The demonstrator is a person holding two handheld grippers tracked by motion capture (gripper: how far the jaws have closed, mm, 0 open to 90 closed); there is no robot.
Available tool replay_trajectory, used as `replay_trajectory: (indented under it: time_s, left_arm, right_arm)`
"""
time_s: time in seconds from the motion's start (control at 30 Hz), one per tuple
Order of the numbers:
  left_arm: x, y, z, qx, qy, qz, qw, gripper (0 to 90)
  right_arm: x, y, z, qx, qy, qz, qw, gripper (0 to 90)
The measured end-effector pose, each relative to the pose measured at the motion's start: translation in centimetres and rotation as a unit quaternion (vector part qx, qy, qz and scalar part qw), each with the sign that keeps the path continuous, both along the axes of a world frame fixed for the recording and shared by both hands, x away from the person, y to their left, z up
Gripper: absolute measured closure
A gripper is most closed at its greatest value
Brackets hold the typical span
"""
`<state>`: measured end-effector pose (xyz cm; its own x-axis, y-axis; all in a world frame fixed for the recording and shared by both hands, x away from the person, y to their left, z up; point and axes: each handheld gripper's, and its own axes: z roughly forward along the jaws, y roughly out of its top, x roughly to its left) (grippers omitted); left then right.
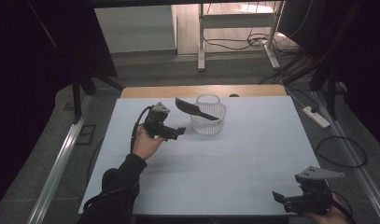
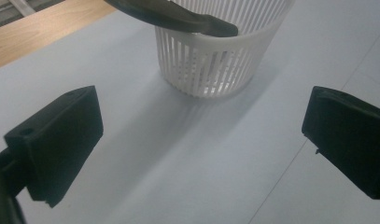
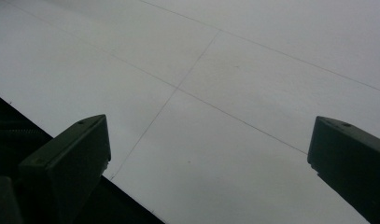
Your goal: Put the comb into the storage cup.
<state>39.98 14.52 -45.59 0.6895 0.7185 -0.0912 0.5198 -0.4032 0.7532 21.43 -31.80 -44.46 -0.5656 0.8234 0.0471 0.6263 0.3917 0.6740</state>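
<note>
A white slatted basket [image 1: 208,115] stands on the white table [image 1: 234,158] near its far edge. A black flat utensil [image 1: 192,108] leans out of it to the left, its handle end resting over the rim [image 2: 178,18]. My left gripper [image 1: 176,133] hovers just left of the basket [image 2: 220,56], open, with nothing between its jaws. My right gripper [image 1: 283,200] is at the table's near right corner, open over bare table [image 3: 215,116].
A wooden strip [image 1: 201,90] runs along the table's far edge. Beyond it are table legs and cables on the floor [image 1: 239,42]. A power strip [image 1: 316,116] lies on the floor to the right. The table's front edge [image 3: 61,154] is close under the right gripper.
</note>
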Motion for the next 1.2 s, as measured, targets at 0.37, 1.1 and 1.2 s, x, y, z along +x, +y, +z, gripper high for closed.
replay_trajectory:
  time_s: [0.37, 1.1, 1.2]
  left_arm:
    - [-0.8, 0.7, 0.0, -0.008, 0.003, 0.002, 1.0000, 0.0]
    - [-3.0, 2.0, 0.3, -0.011, 0.002, 0.004, 0.9999, 0.0]
    - [-3.3, 2.2, 0.4, -0.013, 0.001, 0.005, 0.9999, 0.0]
  right_arm:
    - [0.0, 0.0, 0.0, -0.001, -0.002, 0.000, 1.0000, 0.0]
    - [-0.1, 0.1, 0.1, -0.002, -0.006, 0.002, 1.0000, 0.0]
    - [-0.1, 0.1, 0.1, -0.003, -0.007, 0.003, 1.0000, 0.0]
